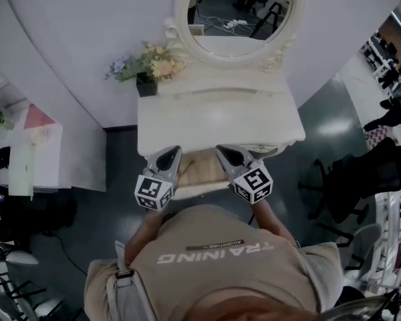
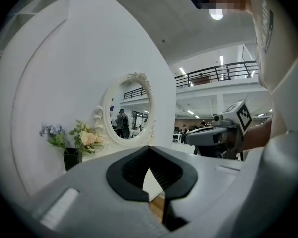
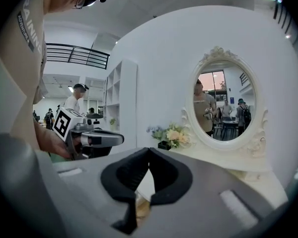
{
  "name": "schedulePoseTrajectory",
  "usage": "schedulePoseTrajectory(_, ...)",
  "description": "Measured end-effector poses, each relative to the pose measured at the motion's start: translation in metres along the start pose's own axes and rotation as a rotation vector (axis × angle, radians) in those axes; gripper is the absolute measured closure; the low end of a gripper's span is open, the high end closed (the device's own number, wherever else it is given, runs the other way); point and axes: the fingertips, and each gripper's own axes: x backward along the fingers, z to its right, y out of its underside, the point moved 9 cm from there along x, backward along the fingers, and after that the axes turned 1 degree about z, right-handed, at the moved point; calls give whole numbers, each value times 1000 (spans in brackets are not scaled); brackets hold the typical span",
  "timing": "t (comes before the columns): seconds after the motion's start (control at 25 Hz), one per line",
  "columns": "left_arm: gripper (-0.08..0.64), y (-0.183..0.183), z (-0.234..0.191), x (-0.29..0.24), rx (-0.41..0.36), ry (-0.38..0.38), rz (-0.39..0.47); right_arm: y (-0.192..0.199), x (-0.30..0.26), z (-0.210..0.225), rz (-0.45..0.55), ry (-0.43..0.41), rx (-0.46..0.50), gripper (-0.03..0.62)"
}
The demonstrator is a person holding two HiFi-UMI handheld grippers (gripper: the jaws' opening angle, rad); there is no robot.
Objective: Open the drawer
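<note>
The drawer [image 1: 199,174] stands partly out of the desk [image 1: 220,122], its long axis side to side, flanked equally by the left tongs [image 1: 172,154] and right tongs [image 1: 226,154], both closed and empty.

Bright even overhead lighting, fisheye-warped dark edges, slightly soft focus

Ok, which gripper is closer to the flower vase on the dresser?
Left. The left gripper is at the front edge of the dresser, on the same side as the flower vase. The right gripper is beside it, further along that edge from the vase.
</note>
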Motion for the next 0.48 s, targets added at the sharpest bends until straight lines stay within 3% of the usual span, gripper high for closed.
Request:
schedulePoseTrajectory(0.28, 554, 1, 10, -8, -48, 24, -8, 9, -14, 5, 28, -37, -52, 588)
schedulePoseTrajectory(0.48, 554, 12, 6, -11, -29, 0, -12, 7, -21, 2, 68, -49, -62, 589)
